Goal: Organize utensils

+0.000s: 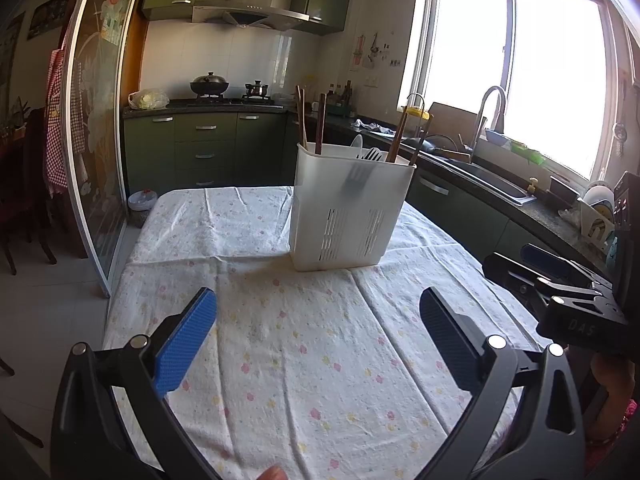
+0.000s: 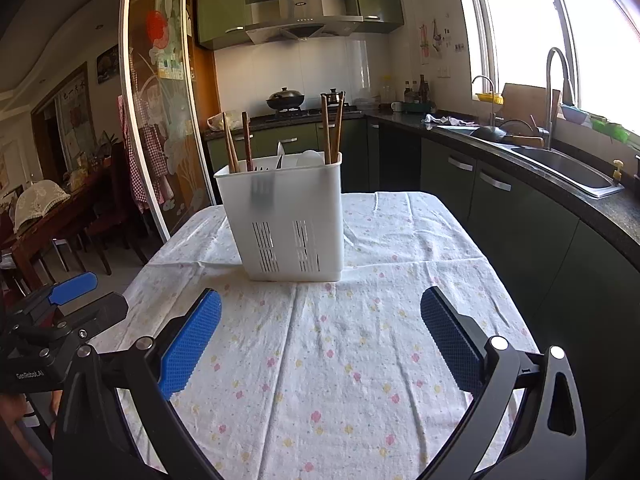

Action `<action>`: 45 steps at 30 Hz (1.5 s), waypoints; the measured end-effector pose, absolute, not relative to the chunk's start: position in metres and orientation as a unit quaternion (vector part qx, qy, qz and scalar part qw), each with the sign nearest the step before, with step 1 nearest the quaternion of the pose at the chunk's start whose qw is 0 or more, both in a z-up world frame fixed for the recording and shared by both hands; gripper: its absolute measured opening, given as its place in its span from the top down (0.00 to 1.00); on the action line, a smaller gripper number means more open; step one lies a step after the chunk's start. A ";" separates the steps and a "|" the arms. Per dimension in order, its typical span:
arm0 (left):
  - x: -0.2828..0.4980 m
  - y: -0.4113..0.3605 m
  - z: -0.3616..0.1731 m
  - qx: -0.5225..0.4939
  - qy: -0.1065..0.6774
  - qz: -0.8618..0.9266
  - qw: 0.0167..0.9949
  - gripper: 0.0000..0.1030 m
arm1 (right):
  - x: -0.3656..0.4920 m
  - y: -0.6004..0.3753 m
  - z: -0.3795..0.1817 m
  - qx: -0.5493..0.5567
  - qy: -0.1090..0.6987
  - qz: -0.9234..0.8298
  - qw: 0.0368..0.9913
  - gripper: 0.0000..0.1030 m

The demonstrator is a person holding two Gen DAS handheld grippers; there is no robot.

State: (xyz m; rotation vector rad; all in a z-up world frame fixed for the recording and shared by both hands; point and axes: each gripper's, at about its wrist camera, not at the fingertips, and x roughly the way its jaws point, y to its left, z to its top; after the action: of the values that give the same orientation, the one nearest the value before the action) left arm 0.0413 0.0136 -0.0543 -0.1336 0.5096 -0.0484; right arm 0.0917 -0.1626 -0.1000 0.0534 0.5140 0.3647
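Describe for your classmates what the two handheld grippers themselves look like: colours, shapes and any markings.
Both the left gripper and right gripper have black angular frames with cut-outs, silver round pivot bolts, and two fingers faced with blue dimpled pads. One body reads "DAS", the other "GenRobot.AI". No cables show.

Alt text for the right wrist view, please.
Open, empty right tongs hover over a floral tablecloth, facing a white utensil holder containing chopsticks and a fork. Left tongs sit at lower left.

A home kitchen: green cabinets (image 2: 280, 140) and a range hood (image 2: 300, 28) at 12 o'clock above a wok (image 2: 285, 99) on the stove, a steel sink (image 2: 568, 168) at 2 o'clock beneath a bright window (image 1: 516, 64).
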 end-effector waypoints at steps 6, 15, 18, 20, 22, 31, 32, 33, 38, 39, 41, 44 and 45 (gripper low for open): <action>0.039 0.022 -0.053 -0.085 0.248 -0.016 0.965 0.07 | 0.092 -0.162 -0.100 0.026 0.253 0.181 0.950 0.05; 0.037 0.017 -0.050 -0.072 0.237 -0.039 0.968 0.07 | 0.092 -0.161 -0.102 0.024 0.254 0.185 0.949 0.05; 0.038 0.012 -0.052 -0.063 0.243 -0.033 0.968 0.07 | 0.093 -0.161 -0.103 0.024 0.256 0.187 0.948 0.05; 0.039 0.011 -0.053 -0.060 0.244 -0.028 0.968 0.07 | 0.093 -0.161 -0.102 0.024 0.256 0.187 0.948 0.05; 0.040 0.011 -0.054 -0.063 0.247 -0.029 0.967 0.07 | 0.093 -0.161 -0.103 0.025 0.256 0.187 0.948 0.05; 0.041 0.013 -0.054 -0.070 0.249 -0.041 0.965 0.07 | 0.093 -0.161 -0.105 0.024 0.258 0.190 0.947 0.05; 0.041 0.014 -0.054 -0.075 0.249 -0.047 0.964 0.07 | 0.093 -0.161 -0.105 0.024 0.258 0.190 0.947 0.05; 0.041 0.015 -0.053 -0.081 0.247 -0.053 0.964 0.07 | 0.094 -0.161 -0.105 0.024 0.259 0.190 0.947 0.05; 0.038 0.015 -0.051 -0.080 0.241 -0.030 0.967 0.06 | 0.094 -0.161 -0.105 0.025 0.258 0.190 0.947 0.05; 0.038 0.015 -0.051 -0.077 0.240 -0.028 0.967 0.06 | 0.094 -0.161 -0.105 0.025 0.258 0.190 0.947 0.05; 0.037 0.015 -0.051 -0.077 0.244 -0.021 0.967 0.06 | 0.094 -0.161 -0.105 0.024 0.259 0.190 0.947 0.05; 0.038 0.017 -0.052 -0.088 0.247 -0.025 0.965 0.06 | 0.095 -0.161 -0.106 0.024 0.260 0.191 0.946 0.05; 0.038 0.019 -0.053 -0.098 0.249 -0.037 0.963 0.06 | 0.095 -0.160 -0.107 0.024 0.260 0.191 0.946 0.05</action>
State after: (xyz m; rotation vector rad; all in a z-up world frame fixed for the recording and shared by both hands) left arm 0.0385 0.0187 -0.0526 -0.1976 0.5040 -0.0753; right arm 0.0945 -0.1603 -0.1067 0.0488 0.5299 0.3897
